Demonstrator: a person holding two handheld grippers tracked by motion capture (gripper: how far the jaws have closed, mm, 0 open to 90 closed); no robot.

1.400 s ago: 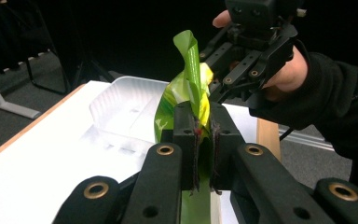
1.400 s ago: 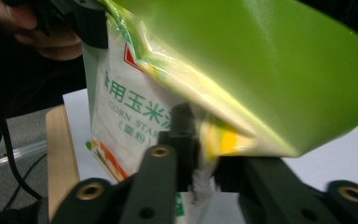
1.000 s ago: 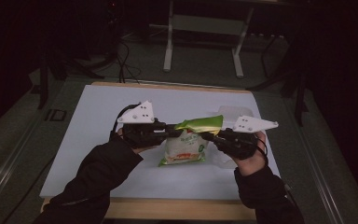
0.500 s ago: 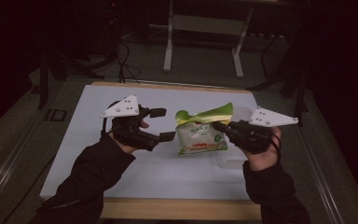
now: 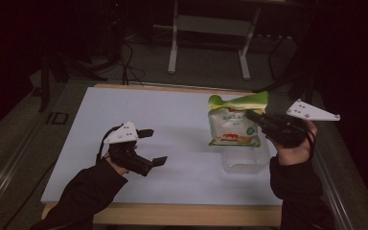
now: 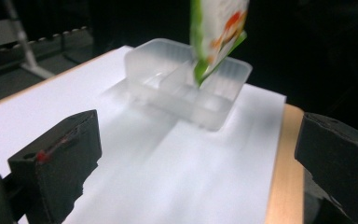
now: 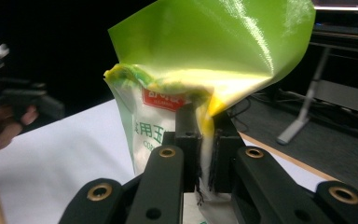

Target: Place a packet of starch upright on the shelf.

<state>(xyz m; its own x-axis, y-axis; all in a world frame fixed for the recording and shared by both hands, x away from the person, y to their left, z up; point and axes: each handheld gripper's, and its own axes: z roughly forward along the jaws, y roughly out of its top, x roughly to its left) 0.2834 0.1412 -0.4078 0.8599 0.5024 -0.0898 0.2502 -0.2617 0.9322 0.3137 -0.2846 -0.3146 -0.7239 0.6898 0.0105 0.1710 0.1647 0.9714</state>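
I see a dim room, with most of the light falling on the white table top (image 5: 172, 124), which is bright against the dark around it. Its near edge shows a light wooden border (image 5: 172, 214), and the same wood runs along the far edge. Beyond the far edge lies a grey floor (image 5: 206, 72), where a pale metal stand (image 5: 175, 43) rests on two legs joined by a crossbar. Black cables (image 5: 127, 52) trail over the floor near the table's far left corner. Past that, the background is black
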